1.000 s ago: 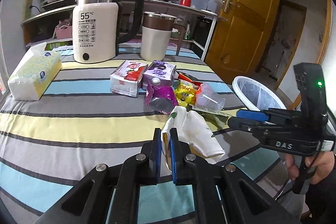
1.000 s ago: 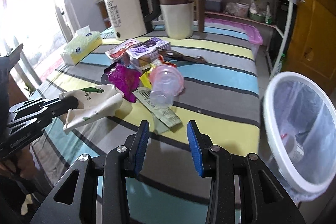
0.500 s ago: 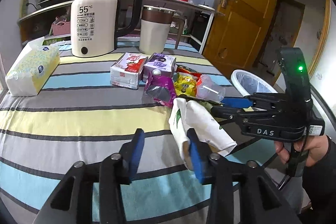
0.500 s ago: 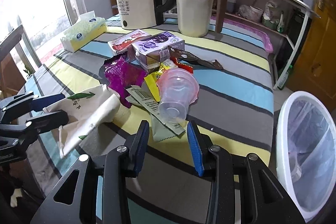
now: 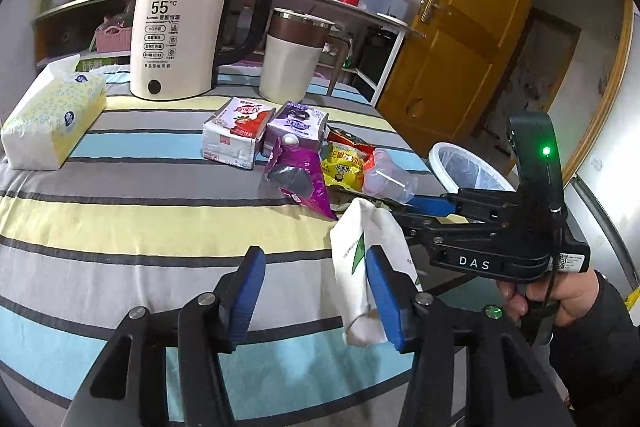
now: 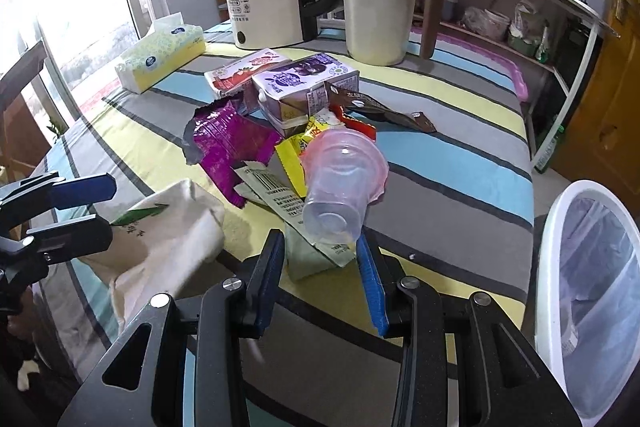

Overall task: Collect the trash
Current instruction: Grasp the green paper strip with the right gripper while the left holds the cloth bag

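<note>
- The right tongs stand open around the base of the clear plastic cup, which lies on its side on top of the wrapper heap near the right edge of the tabletop. Thin cup walls will likely buckle or squirt out if the squeeze lands on the rounded base.
- A green-grey wrapper lies under the cup, between the blue pads; closing may pinch it too, or drag it off the edge.
- The left tongs are open and hold nothing; the white paper bag leans against the right pad. It looks limp and could slide over the near edge of the tabletop.
- The white bin stands off the right edge, well below; a light cup released too early may miss it.
- Around the cup: purple wrapper, yellow wrapper, and two drink cartons behind.
- Kettle, jug and tissue pack sit at the far edge, well apart from the trash.
</note>
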`<state>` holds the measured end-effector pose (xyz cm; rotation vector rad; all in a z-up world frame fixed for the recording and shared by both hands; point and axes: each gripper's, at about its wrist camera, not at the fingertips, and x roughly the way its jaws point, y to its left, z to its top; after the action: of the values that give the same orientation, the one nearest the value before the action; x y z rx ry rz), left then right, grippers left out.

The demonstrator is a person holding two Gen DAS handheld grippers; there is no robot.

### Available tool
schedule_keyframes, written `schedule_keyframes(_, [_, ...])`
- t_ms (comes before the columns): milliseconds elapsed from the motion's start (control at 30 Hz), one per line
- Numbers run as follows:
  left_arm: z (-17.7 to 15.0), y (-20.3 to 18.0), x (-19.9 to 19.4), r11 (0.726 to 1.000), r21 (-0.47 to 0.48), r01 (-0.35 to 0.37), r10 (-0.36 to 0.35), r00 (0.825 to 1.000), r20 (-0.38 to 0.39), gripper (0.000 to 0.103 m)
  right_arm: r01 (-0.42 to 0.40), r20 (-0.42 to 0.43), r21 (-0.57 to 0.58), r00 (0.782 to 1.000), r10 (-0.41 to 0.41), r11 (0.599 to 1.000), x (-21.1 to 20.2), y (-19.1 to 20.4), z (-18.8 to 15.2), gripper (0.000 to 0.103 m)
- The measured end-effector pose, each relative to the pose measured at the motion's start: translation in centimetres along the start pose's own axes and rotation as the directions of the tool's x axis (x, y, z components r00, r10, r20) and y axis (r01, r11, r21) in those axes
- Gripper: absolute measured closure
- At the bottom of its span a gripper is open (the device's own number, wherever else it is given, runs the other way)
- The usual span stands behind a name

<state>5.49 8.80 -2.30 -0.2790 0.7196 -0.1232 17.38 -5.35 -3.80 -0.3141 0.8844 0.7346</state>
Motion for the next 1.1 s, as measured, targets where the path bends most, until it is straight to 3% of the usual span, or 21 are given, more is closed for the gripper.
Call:
schedule_keyframes(233, [-0.3,-1.2,1.3,1.0,0.027,0.006,-0.005,1.0,-0.03,0.052,-0.024,0.018,0.023,1.0,0.024,0.999,-0.8,0.0,-0.5,0.071])
schedule_keyframes(267, [-0.4,-1.4,1.5,1.0,0.027,0.012,-0.011,0.999,-0.035,0.055,-0.022,0.021,0.023,1.0,0.022,0.999,-0.9,0.0,-0.7,0.072])
schedule_keyframes(333, [-0.4,-1.8,1.9,0.999,0.035,0.022,-0.02,0.999,-0.043,0.071,-0.02,0.026,0.025,0.999,0.019,0.999,-1.3,0.0,-1.0,0.072])
schedule_keyframes(433, [-0.5,-2.5,2.6,0.998,0.053,0.024,-0.02,0.998,-0.067,0.083,-0.015,0.03,0.039,0.999,0.014,0.999,-1.8,-0.2,-1.5,0.073])
schedule_keyframes(633, [-0.7,-3.2,2.6,0.998,0.063,0.008,-0.004,0.998,-0.055,0.091,-0.003,0.035,0.101,0.999,0.0,0.995,-3.0,-1.4,-3.4,0.073])
schedule_keyframes(1100, [-0.2,-4.9,1.2,0.997,0.078,0.001,0.0,1.0,-0.016,0.091,0.022,0.11,0.212,0.993,-0.047,0.977,-7.6,-3.1,-6.0,0.073])
